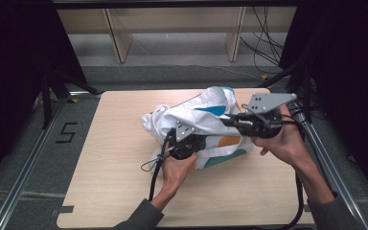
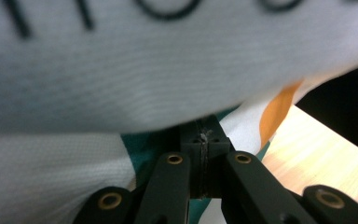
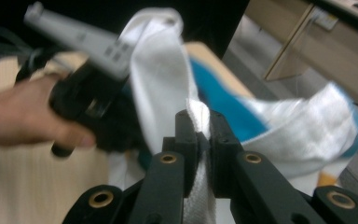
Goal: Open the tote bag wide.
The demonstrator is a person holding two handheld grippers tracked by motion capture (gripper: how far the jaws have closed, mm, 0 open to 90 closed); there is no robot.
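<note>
Left hand-held gripper [image 1: 188,143] clamps the bag [image 1: 206,120] low at 6 o'clock; right hand-held gripper [image 1: 235,120] pinches a white strap at 3. Bag sits bunched mid-desk [image 1: 110,182], partly lifted. Looks light, soft, floppy; hems or straps probably grip best. Contents can't be seen.

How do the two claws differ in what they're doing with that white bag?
The left claw is closed under a fold of the bag, low near the table; the right claw pinches a white strap higher up. The right claw carries a larger grey plate than the left. Both are shut on cloth.
</note>
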